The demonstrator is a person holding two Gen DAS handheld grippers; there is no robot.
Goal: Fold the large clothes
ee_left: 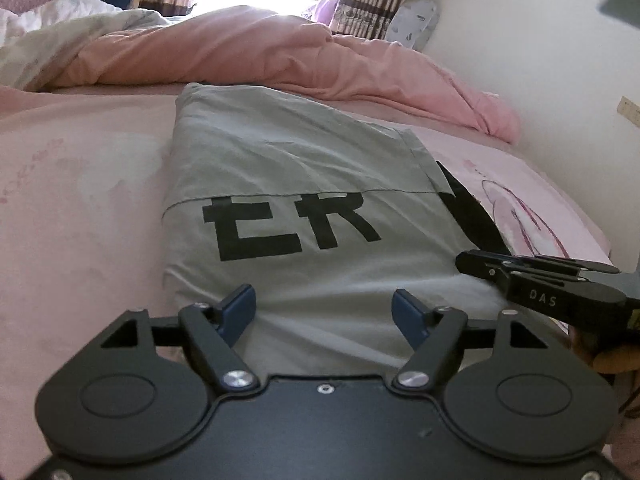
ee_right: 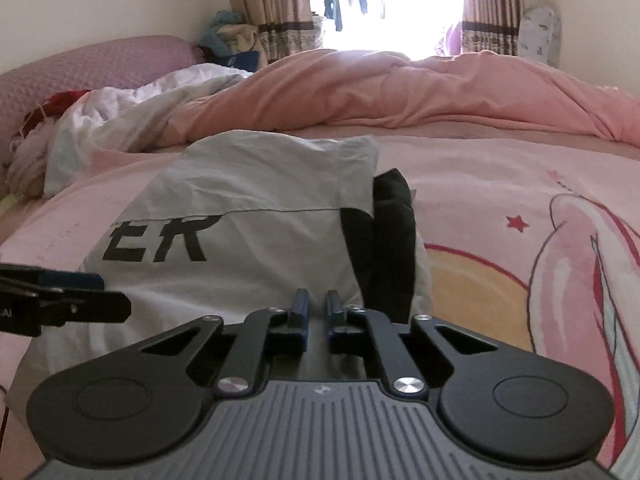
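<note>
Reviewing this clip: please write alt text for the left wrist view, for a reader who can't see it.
A grey garment printed with black letters "ER" lies folded into a rectangle on a pink bed sheet. The left claw hangs open over its near edge, and the right claw reaches in from the right. A rumpled pink duvet and curtains lie behind.

Folded grey lettered garment (ee_left: 304,184) on bed
</note>
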